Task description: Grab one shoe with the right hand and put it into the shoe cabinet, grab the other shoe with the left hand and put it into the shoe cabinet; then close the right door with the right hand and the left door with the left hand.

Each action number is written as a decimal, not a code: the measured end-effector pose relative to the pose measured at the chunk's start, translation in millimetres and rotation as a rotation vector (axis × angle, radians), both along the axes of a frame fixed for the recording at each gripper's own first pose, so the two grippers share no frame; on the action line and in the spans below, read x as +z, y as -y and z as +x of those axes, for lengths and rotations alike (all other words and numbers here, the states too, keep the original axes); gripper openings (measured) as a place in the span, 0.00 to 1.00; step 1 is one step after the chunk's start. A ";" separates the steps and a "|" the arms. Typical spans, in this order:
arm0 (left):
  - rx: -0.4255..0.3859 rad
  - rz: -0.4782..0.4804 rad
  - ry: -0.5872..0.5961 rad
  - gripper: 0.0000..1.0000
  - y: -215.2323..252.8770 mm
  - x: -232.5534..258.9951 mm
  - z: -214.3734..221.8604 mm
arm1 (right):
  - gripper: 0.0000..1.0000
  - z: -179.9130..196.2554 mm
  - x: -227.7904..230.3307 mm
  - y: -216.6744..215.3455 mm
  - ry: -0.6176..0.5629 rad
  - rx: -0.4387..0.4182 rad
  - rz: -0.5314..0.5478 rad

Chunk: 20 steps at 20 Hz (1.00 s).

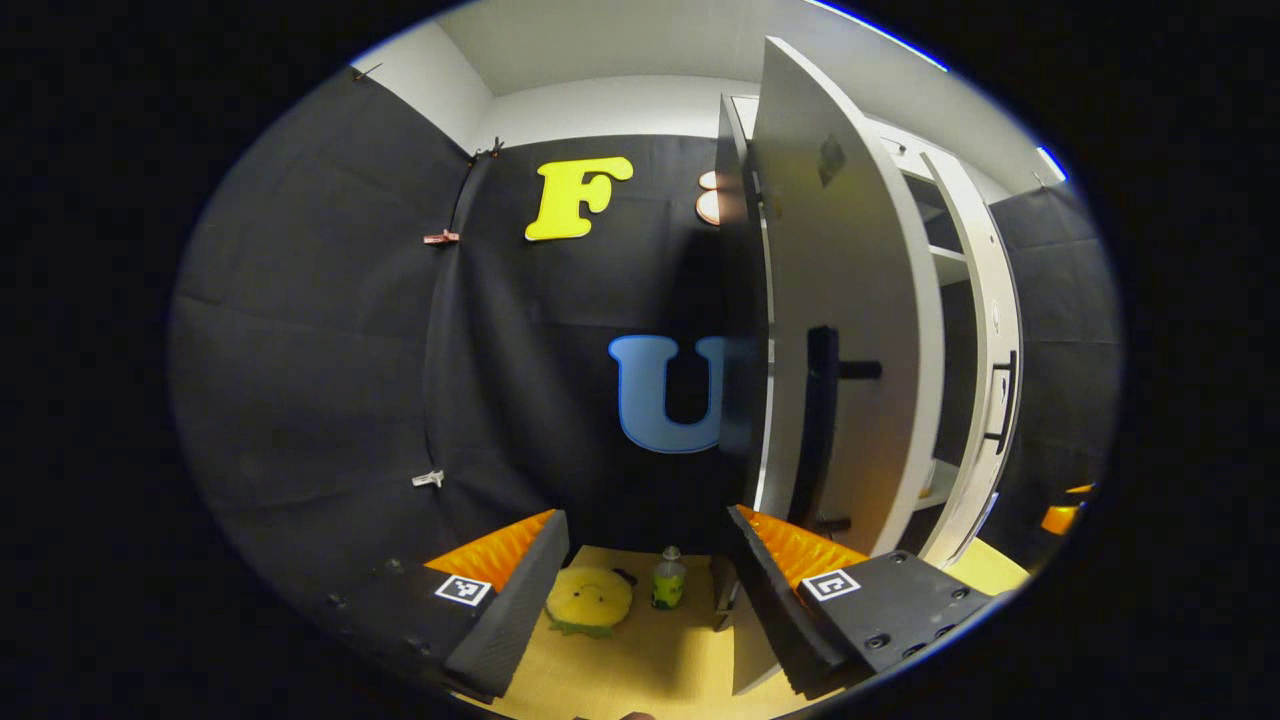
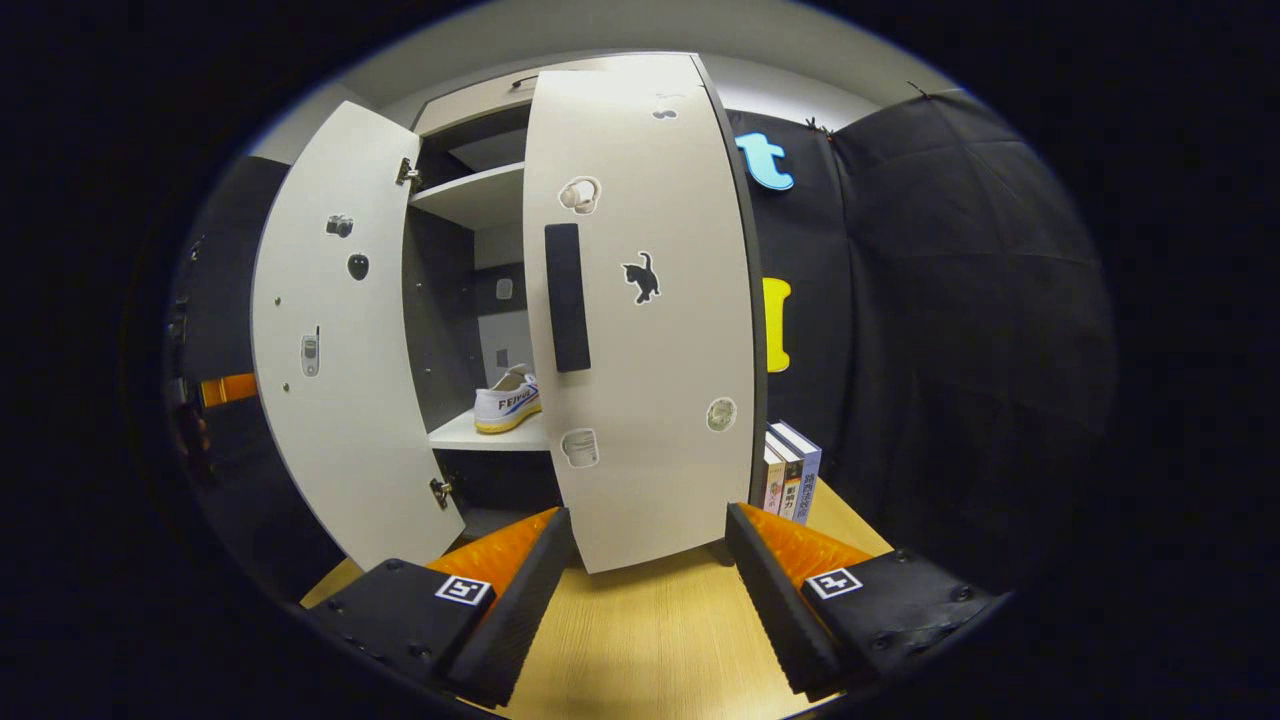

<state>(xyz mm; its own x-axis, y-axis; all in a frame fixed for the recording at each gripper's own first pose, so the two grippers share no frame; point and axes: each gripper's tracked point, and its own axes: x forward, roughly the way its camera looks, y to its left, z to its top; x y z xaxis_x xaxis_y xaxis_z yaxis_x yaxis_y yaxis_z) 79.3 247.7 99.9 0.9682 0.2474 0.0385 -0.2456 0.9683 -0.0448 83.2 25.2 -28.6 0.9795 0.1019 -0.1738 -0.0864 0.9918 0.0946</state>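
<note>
My right gripper [image 2: 648, 560] gapes wide and empty before the right door [image 2: 645, 310], which hangs nearly shut; I'd press flat near its handle [image 2: 567, 297]. One shoe [image 2: 508, 401] sits on the cabinet shelf [image 2: 490, 433]. My left gripper [image 1: 648, 565], wide too, faces the left door [image 1: 850, 300] edge-on above the wooden table [image 2: 640, 640], books [image 2: 790, 470] beside.

Dim booth, overhead light, fisheye-warped edges

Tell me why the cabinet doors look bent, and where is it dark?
Right gripper view: fisheye lens bows the right door and left door; the shoe is sharp, the cabinet's inside shadowed. Left gripper view: the door curves too, with its near edge dark.
</note>
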 end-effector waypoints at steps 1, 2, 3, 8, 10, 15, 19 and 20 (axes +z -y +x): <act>-0.014 -0.001 0.006 0.97 -1.7 5.1 5.1 | 0.98 -0.8 -3.8 0.5 -0.009 -0.005 -0.002; -0.028 -0.003 0.009 1.00 -1.1 10.3 9.2 | 0.98 -1.3 -8.4 2.0 -0.019 -0.013 -0.004; -0.042 -0.003 0.011 0.97 -2.7 12.8 13.1 | 0.98 -1.5 -11.6 3.3 -0.027 -0.020 -0.001; -0.133 -0.013 0.031 0.97 2.4 30.8 36.8 | 0.98 -4.9 -25.7 7.1 -0.069 -0.042 0.014; -0.165 -0.009 0.025 0.95 6.4 34.1 40.7 | 0.98 -5.8 -29.7 9.3 -0.083 -0.042 0.009; -0.171 0.033 0.019 0.90 16.4 32.1 38.4 | 0.98 -4.2 -29.8 10.2 -0.085 -0.042 0.006; -0.152 0.006 0.021 0.89 25.4 30.3 36.5 | 0.98 -3.9 -26.3 6.3 -0.078 -0.030 -0.005; -0.141 0.008 0.020 0.89 26.8 31.0 35.4 | 0.98 -4.2 -24.5 6.5 -0.073 -0.027 -0.011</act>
<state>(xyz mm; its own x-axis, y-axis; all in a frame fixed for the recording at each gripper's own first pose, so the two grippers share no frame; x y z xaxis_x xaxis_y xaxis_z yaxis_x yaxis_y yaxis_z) 114.7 220.9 131.0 0.9923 0.1085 0.0599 -0.1062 0.9935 -0.0400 79.1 18.7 -53.1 0.9666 0.0734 -0.2454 -0.0529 0.9946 0.0887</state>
